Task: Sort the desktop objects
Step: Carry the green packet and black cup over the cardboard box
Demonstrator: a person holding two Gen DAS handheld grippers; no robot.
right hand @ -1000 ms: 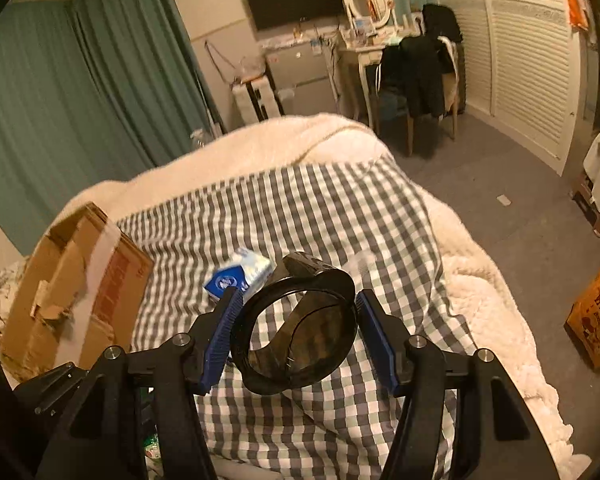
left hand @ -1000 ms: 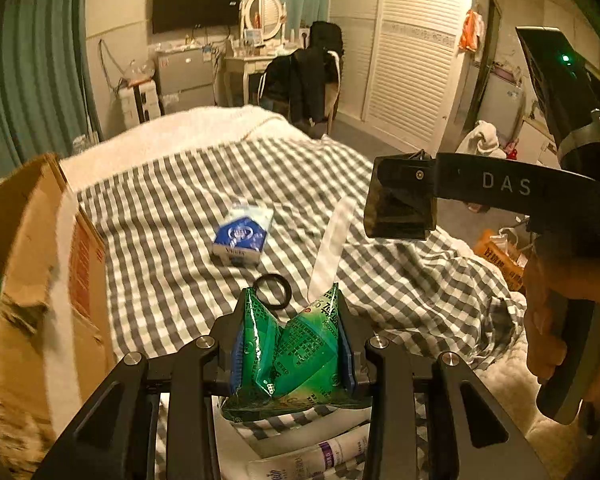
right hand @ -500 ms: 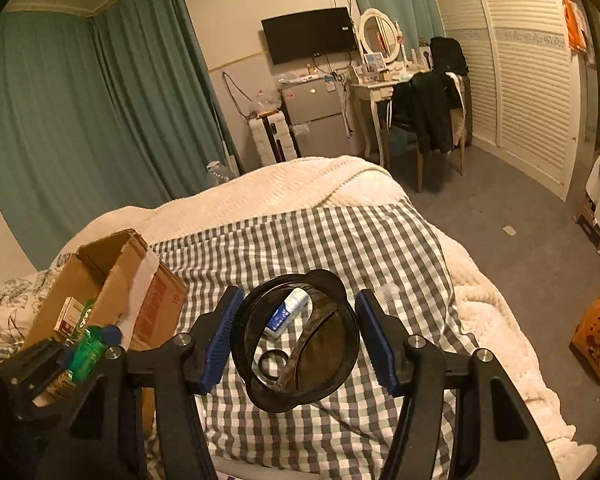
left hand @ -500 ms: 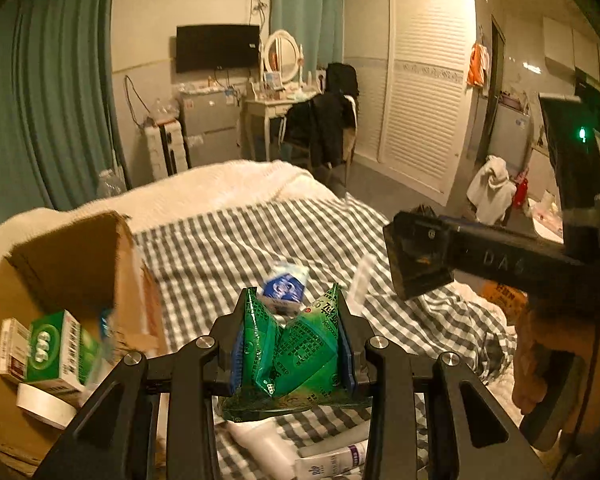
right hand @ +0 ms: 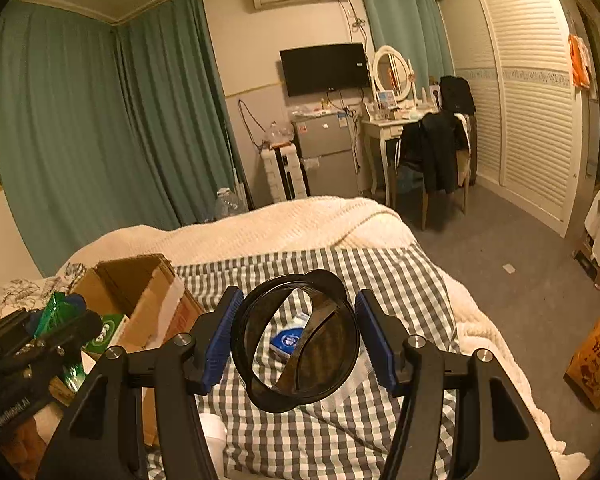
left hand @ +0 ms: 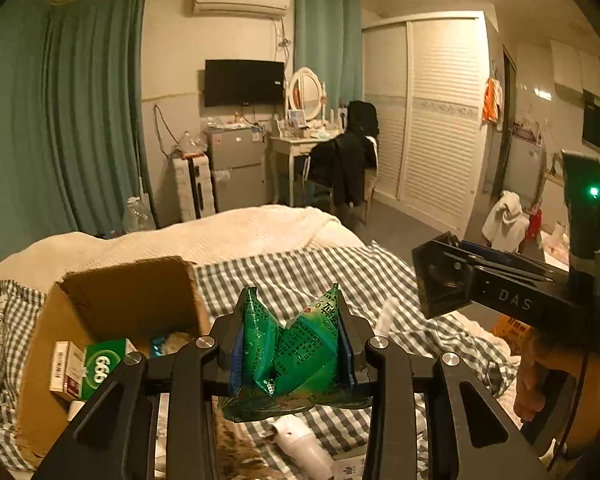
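- The cardboard box (left hand: 112, 320) sits on the bed, low and to the left of both claws; the left claw (left hand: 292, 344), clamped on a crumpled green packet (left hand: 296, 352), is nearer it.
- The right claw (right hand: 296, 340) grips a black ring-shaped container (right hand: 300, 344), held above the checked blanket (right hand: 400, 276).
- The box's depth is cut off; the container's nature is unclear.

My green packet (left hand: 290, 354) hides the bed behind it. The white bottle (left hand: 300, 446) at lower centre is cut off. The cardboard box's (left hand: 112, 312) small contents stay unreadable.
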